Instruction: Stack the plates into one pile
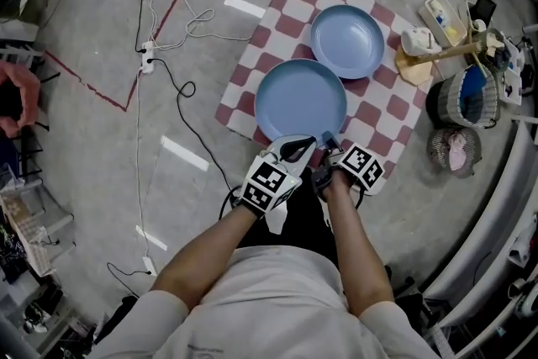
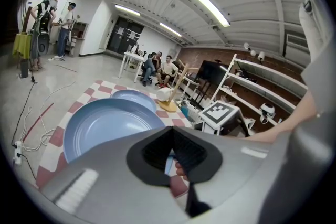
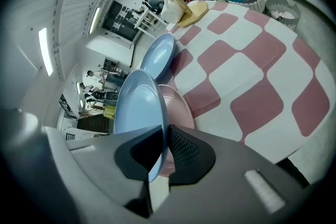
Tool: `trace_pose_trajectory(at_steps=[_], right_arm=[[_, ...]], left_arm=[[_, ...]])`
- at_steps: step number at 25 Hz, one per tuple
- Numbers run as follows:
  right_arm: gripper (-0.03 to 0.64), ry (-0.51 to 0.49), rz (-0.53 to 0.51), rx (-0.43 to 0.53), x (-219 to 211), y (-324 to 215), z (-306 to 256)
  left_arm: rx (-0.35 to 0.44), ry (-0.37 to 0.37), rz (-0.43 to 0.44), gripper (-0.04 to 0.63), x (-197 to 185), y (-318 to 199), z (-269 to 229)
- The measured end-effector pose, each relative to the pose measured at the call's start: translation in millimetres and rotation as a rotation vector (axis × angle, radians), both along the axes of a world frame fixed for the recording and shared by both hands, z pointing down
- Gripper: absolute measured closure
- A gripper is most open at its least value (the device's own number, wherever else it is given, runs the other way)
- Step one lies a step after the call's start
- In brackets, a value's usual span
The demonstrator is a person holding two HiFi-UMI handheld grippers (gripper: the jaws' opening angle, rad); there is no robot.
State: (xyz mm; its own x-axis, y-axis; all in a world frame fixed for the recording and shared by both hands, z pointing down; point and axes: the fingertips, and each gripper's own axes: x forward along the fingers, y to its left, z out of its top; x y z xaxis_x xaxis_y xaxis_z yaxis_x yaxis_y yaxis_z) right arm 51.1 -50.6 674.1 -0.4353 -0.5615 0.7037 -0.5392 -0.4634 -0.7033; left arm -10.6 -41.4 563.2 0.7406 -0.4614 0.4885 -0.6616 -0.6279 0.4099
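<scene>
**Right gripper** (image 3: pixel 163 136): jaws clenched on the near rim of the large blue plate (image 3: pixel 139 107), which passes edge-on between the pads.

**Large blue plate:** held over a pink plate (image 3: pixel 181 113) at the near edge of the checked mat (image 1: pixel 382 109), toward its near-left corner. Its gripped rim is raised clear of the pink plate's rim.

**Left gripper** (image 2: pixel 171 136): jaws drawn together at the tips, with nothing clamped. It is positioned just beside the right gripper, above the same near rim. A sliver of blue, a fingertip and a pink check are seen through the gap behind the tips.

**Marker cubes:** one (image 1: pixel 269 183) is carried on the left gripper and one (image 1: pixel 363 164) on the right.

**Smaller blue plate** (image 1: pixel 347 40): laid flat behind the large one, toward the mat's far edge, and apart from it.

**Wooden stand** (image 1: pixel 414 67): set at the mat's far-right corner, with a white mug (image 1: pixel 418 40) on it.

**Wire baskets:** a larger one (image 1: pixel 466 97) and a smaller one (image 1: pixel 454 149) are placed on the floor off the mat's right edge.

**Cables** (image 1: pixel 181 88) and **power strip** (image 1: pixel 148 56): laid on the floor left of the mat.
</scene>
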Motion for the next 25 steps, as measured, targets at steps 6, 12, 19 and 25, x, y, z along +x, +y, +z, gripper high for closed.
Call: trace_pose_trajectory(at_steps=[6,12,19,25], right_arm=[[0.583,-0.008,-0.006,-0.028,-15,1,12],[0.581,-0.007,-0.010,-0.060,-20,3,27],[0.581,-0.014,-0.002,-0.093,-20,3,42],[0.581,0.000,-0.046,-0.107,-19,2,45]], left_arm=[[-0.001,0.004,-0.032,0.589,-14,-2,3],[-0.028,0.004,-0.043,0.589,-20,-1,12],[-0.047,-0.005,-0.057,0.589,-27,-1,25],[-0.058,-0.006,-0.056,0.589,-23,-1,30]])
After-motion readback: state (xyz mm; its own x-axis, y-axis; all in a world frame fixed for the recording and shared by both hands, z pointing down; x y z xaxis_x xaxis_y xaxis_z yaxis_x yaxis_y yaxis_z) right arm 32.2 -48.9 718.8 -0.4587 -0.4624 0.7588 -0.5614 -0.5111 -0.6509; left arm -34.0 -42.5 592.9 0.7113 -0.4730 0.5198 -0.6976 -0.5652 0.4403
